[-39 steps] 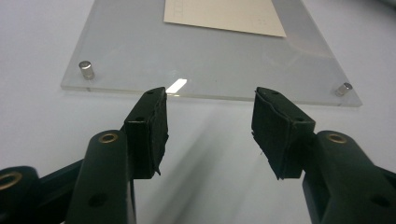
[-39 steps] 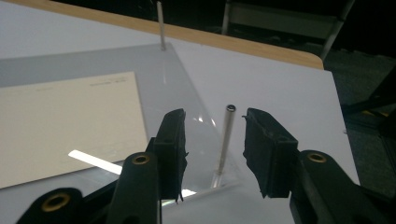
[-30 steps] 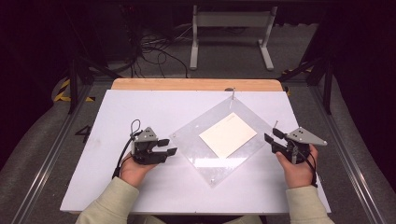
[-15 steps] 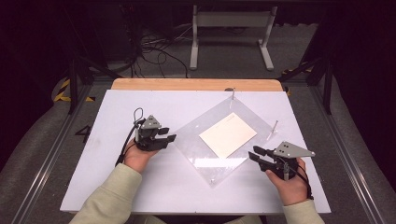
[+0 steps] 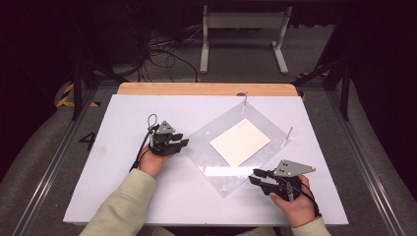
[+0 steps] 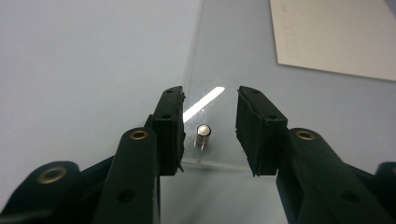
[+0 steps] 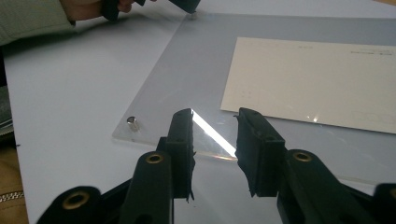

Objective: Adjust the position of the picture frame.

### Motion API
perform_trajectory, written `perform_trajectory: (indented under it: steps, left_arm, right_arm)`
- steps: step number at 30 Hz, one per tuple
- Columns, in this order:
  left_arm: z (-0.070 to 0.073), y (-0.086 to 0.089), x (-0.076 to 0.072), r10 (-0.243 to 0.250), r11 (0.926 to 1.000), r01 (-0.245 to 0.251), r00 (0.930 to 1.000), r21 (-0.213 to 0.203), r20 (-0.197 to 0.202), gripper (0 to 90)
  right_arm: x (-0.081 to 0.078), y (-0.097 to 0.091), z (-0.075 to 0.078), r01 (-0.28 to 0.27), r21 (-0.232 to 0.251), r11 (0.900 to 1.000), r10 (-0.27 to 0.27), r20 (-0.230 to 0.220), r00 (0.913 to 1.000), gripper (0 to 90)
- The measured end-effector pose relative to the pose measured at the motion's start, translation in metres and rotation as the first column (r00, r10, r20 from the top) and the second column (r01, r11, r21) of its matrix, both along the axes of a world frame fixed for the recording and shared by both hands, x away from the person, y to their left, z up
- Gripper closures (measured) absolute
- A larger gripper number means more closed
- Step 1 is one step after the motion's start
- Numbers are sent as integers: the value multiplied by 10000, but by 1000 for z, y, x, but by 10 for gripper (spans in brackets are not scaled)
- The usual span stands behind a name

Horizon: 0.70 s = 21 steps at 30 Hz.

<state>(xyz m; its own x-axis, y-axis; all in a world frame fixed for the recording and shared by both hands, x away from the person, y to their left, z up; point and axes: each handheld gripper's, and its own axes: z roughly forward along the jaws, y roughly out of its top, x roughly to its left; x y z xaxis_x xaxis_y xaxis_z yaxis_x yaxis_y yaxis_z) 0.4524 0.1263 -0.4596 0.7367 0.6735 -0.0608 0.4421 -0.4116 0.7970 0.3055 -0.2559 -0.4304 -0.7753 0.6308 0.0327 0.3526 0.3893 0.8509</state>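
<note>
Since the earlier frames both hands have come in toward the clear square acrylic sheet (image 5: 236,147): the right gripper (image 5: 256,178) slid from off the sheet's right side down to its near edge, the left gripper (image 5: 181,142) moved up to the sheet's left corner, and both sets of jaws have just been closing a bit, the right then easing back a touch. Nearest: right gripper low over the white tabletop (image 5: 123,196), jaws partly open, nothing pinched; in the right gripper view (image 7: 215,135) the sheet's near edge runs just ahead of the jaw tips with a bright glare streak between them, and a small silver metal standoff pin (image 7: 132,124) stands in the sheet's near corner, off to the left of the jaws. Left gripper: jaws partly open, straddling another short silver corner pin (image 6: 203,133) without touching it; pads sit either side of it, gap visible on both. The pin stands upright in the sheet's corner, right between the tips (image 6: 210,116). Beyond both grippers a cream rectangular paper card (image 5: 240,142) lies flat under or on the sheet, cannot tell which. Farther still, two more upright pins at the far corner (image 5: 245,101) and right corner (image 5: 289,132), well apart from either gripper.
</note>
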Motion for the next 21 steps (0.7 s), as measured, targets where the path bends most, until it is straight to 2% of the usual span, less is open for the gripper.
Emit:
perform_trajectory:
  steps: [1,3,7,10,14,19,21]
  left_arm:
    - [-1,0,1,-5,9999,4,9999,102,104,643]
    - [-3,-1,1,109,9999,-109,9999,55,19,655]
    - [-4,-4,2,126,9993,-128,9999,338,53,720]
    - [-4,-7,0,-60,9971,30,9992,763,394,792]
    - [-5,-4,2,-80,9985,68,9997,545,220,833]
    - [-2,-4,-3,-343,9969,345,9994,700,-48,838]
    - [0,-4,-7,-601,9937,613,9981,936,-156,839]
  right_arm:
    - [0,1,0,-47,-16,10000,47,-2,10000,656]
    - [-1,1,-1,-86,-7,10000,86,-18,10000,653]
    - [-3,3,-1,-231,-15,9997,231,-20,9997,642]
    - [-4,5,-1,-287,-36,9996,287,-18,9996,634]
    - [-5,5,-1,-328,-13,9995,328,-26,9995,627]
    - [-5,3,0,-323,33,9995,323,-48,9995,626]
    - [-6,3,1,-347,63,9994,347,-57,9994,622]
